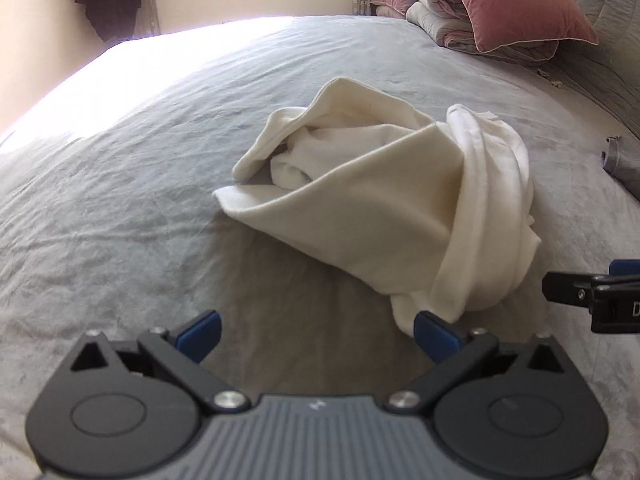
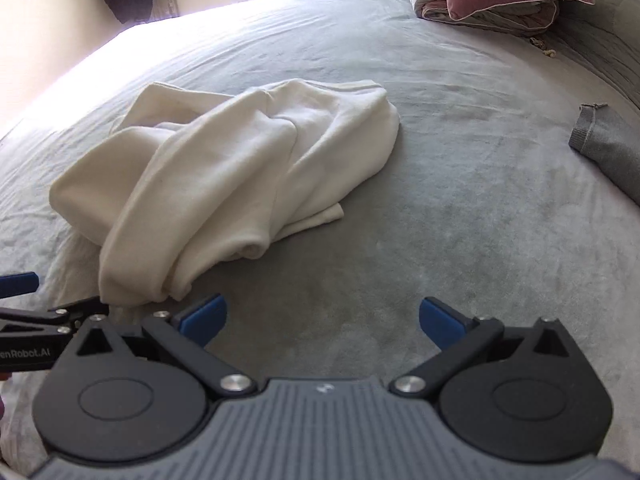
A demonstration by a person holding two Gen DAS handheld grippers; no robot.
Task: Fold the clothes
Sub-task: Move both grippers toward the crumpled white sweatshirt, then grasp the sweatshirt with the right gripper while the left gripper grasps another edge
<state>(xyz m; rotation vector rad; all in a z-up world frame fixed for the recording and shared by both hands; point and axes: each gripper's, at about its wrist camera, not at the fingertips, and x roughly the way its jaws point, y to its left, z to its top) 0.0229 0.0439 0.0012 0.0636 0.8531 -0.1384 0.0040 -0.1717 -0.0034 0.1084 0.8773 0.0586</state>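
A cream garment (image 1: 372, 200) is seen lying crumpled in a loose heap near the middle of the bed (image 1: 120, 200), on the grey cover. Its layers are bunched and overlapped, with one flat panel spread toward the near edge. The left gripper (image 1: 318, 334) is held with its jaws spread wide and nothing between them; its right blue pad (image 1: 434, 334) is just beside, perhaps touching, the near end of the garment. The right gripper (image 2: 322, 322) is likewise released and empty, held over bare cover to the right of the garment. A grey piece of clothing (image 2: 612, 156) is seen at the right edge of the bed. Pink pillows (image 1: 516, 0) and folded quilts (image 1: 436, 20) are stacked at the far right corner.
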